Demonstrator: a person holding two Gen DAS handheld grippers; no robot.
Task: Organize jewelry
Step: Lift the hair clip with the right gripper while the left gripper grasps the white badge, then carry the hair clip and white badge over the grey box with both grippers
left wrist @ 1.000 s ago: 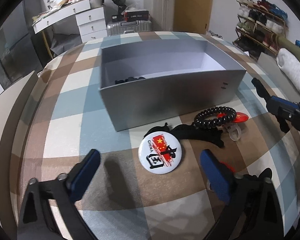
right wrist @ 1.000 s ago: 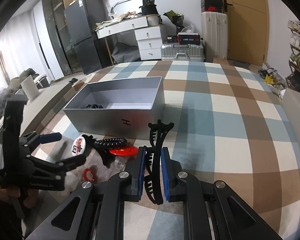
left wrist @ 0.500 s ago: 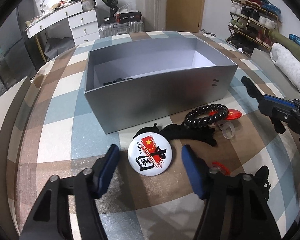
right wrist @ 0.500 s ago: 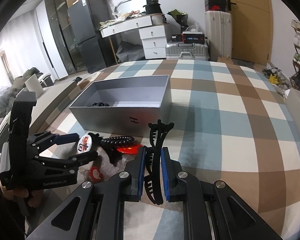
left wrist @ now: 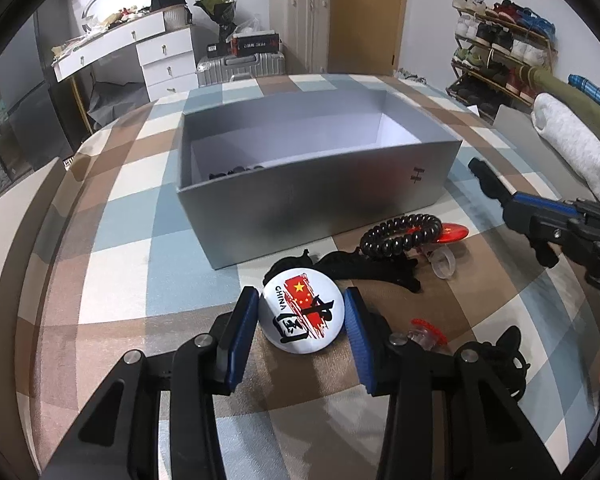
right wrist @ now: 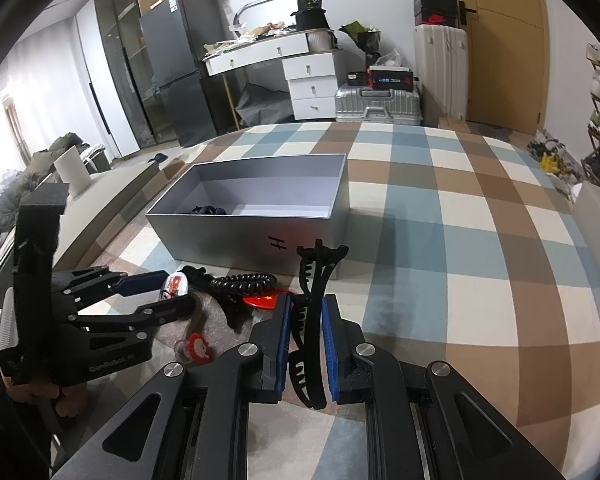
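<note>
Badge reads "CHINA", box mark maybe "H"

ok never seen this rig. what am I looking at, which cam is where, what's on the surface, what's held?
No robot here: a person holds a two-finger claw in each hand, with a fisheye camera on each looking forward along the fingers.

The left wrist view shows the left claw open around a round China badge, pads not visibly touching it. The right wrist view shows the right claw shut on a black hair clip.

On the checked cloth sit a grey box with something small and dark inside, a black coil bracelet, a red disc, a clear ring and a small red piece.
</note>
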